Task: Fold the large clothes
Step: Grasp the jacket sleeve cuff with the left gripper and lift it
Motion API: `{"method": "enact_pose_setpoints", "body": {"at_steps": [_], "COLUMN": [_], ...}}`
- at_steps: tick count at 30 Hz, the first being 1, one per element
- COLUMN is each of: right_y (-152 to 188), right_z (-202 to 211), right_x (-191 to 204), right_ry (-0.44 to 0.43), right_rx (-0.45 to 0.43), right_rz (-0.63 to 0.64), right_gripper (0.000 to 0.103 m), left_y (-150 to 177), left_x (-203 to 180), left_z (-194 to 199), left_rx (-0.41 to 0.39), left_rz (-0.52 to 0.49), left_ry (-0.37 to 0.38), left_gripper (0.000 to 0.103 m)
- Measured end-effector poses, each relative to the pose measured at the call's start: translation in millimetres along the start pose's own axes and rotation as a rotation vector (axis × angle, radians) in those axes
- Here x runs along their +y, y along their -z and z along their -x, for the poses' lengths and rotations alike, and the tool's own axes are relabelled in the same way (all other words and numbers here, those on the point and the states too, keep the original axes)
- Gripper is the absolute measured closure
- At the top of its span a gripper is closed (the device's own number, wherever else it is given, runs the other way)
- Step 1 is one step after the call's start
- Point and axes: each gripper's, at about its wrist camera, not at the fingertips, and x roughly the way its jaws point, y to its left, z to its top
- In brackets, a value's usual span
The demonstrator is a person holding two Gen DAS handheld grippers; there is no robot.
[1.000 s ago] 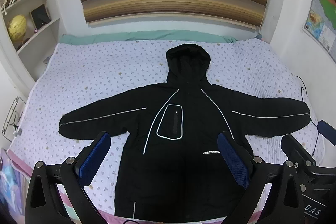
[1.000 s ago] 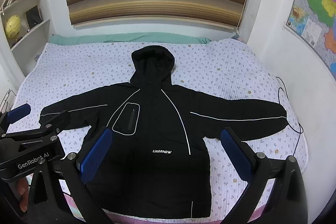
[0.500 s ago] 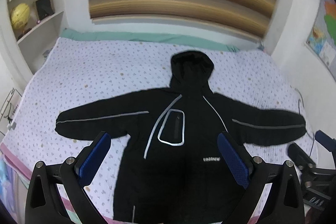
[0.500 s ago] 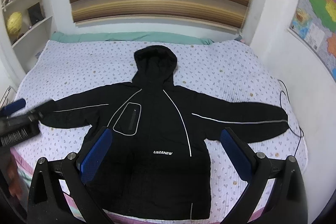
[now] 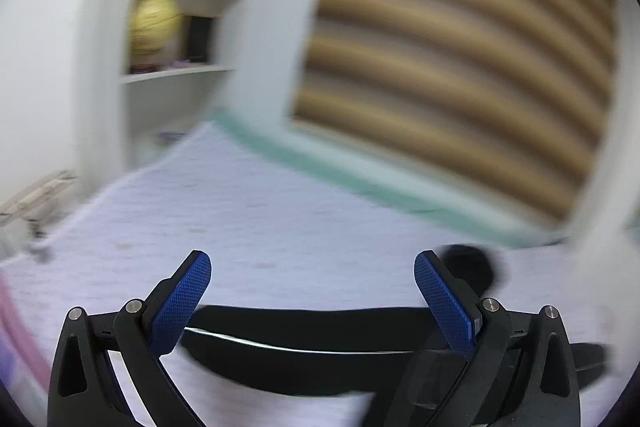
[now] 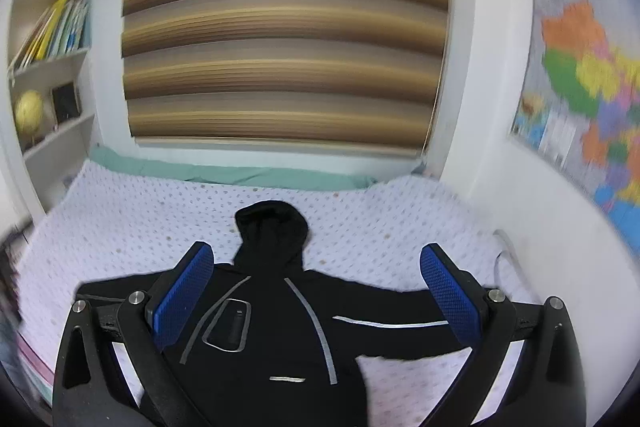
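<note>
A black hooded jacket [image 6: 276,323] with thin reflective stripes lies flat, front up, on the bed, sleeves spread to both sides, hood toward the window. My right gripper [image 6: 316,291] is open and empty, held above the jacket's chest, its blue pads [image 6: 182,301] wide apart. In the blurred left wrist view my left gripper [image 5: 312,303] is open and empty above the jacket's left sleeve [image 5: 304,343], with the hood [image 5: 470,269] to the right.
The bed has a white dotted cover [image 6: 140,211] and a green edge [image 6: 224,171] below striped blinds [image 6: 280,39]. A bookshelf with a yellow globe [image 6: 28,113] stands at the left. A map [image 6: 588,87] hangs on the right wall.
My left gripper has swung left and lower toward the left sleeve, its view now blurred. My right gripper has come lower and closer over the jacket. Both stay open.
</note>
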Motion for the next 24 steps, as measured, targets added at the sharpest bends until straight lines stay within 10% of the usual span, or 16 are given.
{"method": "enact_pose_setpoints", "body": {"at_steps": [8, 13, 18, 20, 24], "right_y": [1.6, -9.3, -10.5, -3.7, 8.9], "right_z": [-71.6, -120.0, -179.2, -201.1, -225.1], "right_x": [-14.8, -18.3, -10.4, -2.9, 11.9], "right_ry": [0.026, 0.113, 0.176, 0.161, 0.149], "right_rx": [0.087, 0.134, 0.231, 0.276, 0.337], "right_rz": [-0.172, -0.200, -0.188, -0.183, -0.138], "right_gripper": [0.000, 0.000, 0.000, 0.000, 0.000], "left_y": [113.3, 177.2, 207.4, 210.3, 207.2], "left_x": [161.7, 192.7, 213.0, 210.1, 208.9], "left_z": [-160.4, -231.4, -276.2, -280.8, -282.0], "left_rx": [0.304, 0.406, 0.437, 0.421, 0.389], "left_rz": [0.300, 0.421, 0.530, 0.539, 0.601], "left_ry": [-0.141, -0.127, -0.063, -0.053, -0.024], "left_gripper": [0.002, 0.003, 0.019, 0.047, 0.070]}}
